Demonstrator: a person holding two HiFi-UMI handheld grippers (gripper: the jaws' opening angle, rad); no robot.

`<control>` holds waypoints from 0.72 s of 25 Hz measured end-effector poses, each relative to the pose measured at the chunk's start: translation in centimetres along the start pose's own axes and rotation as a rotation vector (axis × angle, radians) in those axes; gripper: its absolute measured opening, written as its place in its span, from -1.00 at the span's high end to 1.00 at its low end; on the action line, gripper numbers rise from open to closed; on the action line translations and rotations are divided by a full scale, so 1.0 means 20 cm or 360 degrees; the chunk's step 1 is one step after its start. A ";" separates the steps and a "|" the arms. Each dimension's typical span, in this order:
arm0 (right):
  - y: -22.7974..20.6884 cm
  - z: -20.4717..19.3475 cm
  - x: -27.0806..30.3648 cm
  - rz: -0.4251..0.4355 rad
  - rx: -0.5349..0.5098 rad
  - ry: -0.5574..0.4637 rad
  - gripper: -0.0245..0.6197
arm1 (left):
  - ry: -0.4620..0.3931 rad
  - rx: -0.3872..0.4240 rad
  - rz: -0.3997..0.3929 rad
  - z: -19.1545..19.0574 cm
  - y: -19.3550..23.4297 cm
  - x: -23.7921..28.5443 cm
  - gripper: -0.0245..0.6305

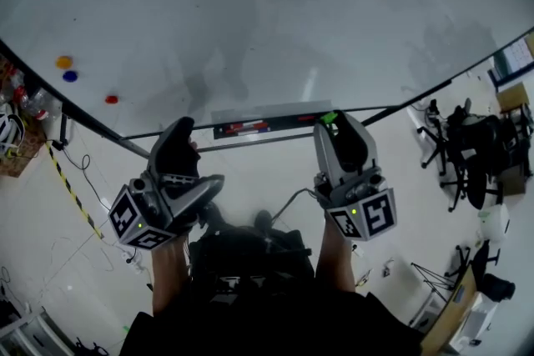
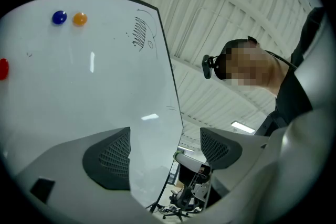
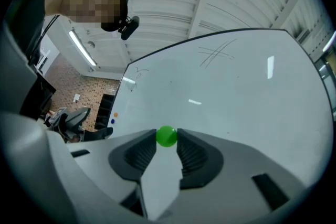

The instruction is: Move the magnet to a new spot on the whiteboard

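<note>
While the whiteboard (image 1: 267, 4) spreads ahead, the right gripper (image 3: 167, 141) has its jaws clenched on the green magnet (image 3: 167, 136) near the board's lower edge. This looks like the carrying step. Next, press it onto a bare spot. The left gripper (image 2: 165, 136) jaws are released and empty.

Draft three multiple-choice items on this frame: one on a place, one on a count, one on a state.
1. Where is the green magnet? A on the floor; B in the jaws of the right gripper; C on a chair.
2. How many magnets sit on the left part of the whiteboard? A one; B three; C six.
3. The left gripper is: A open and empty; B shut on a pen; C shut on a cloth.
Key: B, both pads pinch it; B, orange magnet, blue magnet, red magnet; A, jaws apart with nothing between.
</note>
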State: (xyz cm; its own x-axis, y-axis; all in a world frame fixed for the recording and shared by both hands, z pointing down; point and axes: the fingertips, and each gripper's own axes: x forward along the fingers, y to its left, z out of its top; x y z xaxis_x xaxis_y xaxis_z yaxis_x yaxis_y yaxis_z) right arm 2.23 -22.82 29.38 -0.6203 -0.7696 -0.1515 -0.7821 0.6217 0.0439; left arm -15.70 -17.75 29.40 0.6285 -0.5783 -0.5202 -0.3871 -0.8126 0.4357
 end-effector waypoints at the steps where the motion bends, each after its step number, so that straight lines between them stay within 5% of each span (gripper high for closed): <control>1: -0.02 0.02 -0.02 0.0012 0.0004 -0.0014 0.46 | 0.0012 0.0018 0.0008 -0.02 -0.02 0.02 -0.34; 18: -0.22 0.02 -0.46 0.0326 0.0228 -0.0104 0.46 | 0.0091 0.0169 0.0263 -0.39 -0.46 0.23 -0.33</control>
State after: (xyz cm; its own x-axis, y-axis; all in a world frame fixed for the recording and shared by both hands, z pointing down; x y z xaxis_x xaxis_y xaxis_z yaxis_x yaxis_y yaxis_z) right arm 11.35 -18.43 30.19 -0.7559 -0.6174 -0.2178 -0.6211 0.7815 -0.0597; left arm -4.13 -12.42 28.73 0.5866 -0.7017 -0.4043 -0.5553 -0.7119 0.4300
